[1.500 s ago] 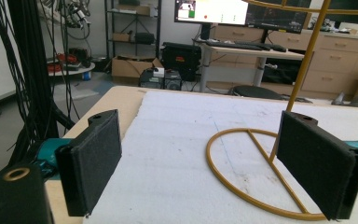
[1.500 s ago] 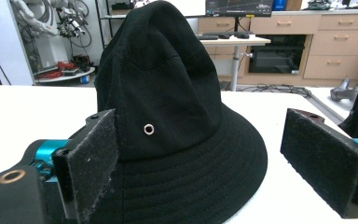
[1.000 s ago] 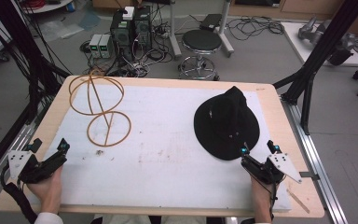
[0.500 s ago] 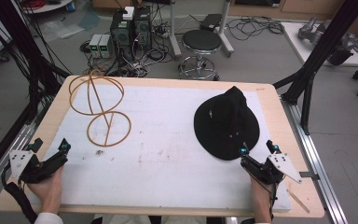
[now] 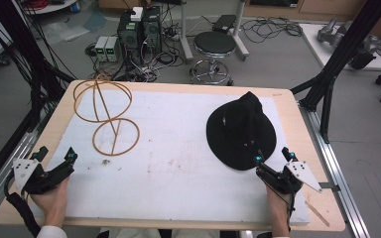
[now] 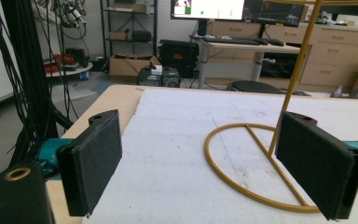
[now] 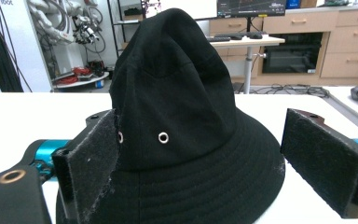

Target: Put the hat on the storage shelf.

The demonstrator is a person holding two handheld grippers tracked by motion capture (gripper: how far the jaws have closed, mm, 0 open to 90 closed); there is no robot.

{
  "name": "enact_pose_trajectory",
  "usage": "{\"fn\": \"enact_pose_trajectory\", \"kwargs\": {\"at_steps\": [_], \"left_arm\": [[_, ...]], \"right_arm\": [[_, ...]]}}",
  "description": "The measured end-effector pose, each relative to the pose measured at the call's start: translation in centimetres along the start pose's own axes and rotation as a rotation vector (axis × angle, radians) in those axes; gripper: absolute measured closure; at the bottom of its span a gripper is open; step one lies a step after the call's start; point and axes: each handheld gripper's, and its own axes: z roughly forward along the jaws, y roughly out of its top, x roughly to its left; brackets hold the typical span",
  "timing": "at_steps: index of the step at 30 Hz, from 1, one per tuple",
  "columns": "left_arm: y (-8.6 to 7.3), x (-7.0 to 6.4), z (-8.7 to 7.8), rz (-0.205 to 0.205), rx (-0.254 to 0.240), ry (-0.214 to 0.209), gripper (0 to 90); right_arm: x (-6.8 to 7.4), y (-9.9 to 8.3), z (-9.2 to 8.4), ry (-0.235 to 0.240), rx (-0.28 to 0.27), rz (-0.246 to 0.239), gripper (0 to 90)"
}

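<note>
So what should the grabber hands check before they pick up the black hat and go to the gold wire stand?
1. Right gripper open: ok, jaws wide apart.
2. Right gripper lined up with the black hat: ok, brim sits between its jaws.
3. Hat already gripped: not ok, jaws not closed on it.
4. Left gripper open: ok.
5. Gold wire stand upright: ok.
6. Left gripper touching the stand: not ok, it is apart.
</note>
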Motion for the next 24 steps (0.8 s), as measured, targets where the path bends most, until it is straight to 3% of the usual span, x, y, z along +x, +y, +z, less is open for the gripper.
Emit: {"fn": "enact_pose_trajectory", "kwargs": {"at_steps": [2,7,13,19,24], "left_arm": [[0.0,-0.1,-0.1,0.011,-0.004,-0.003,15.0],[0.0,0.1,0.0,0.014,-0.005,-0.001,15.0],[0.0,0.4,0.0,0.006,-0.006,0.008,15.0],[0.1,0.1,0.1,0.010,-0.010,-0.019,15.0],[0.1,-0.1,0.1,0.020,-0.007,-0.028,15.0]], "right_arm": [[0.4,0.4,0.3,0.004,0.005,-0.042,11.1],[1.1,0.9,1.2,0.021,0.019,-0.087,11.1],[1.6,1.5,1.9,0.008,0.031,-0.100,11.1],[1.8,2.3,2.5,-0.035,0.039,-0.082,11.1],[2.2,2.9,3.0,-0.036,0.054,-0.087,11.1]]}}
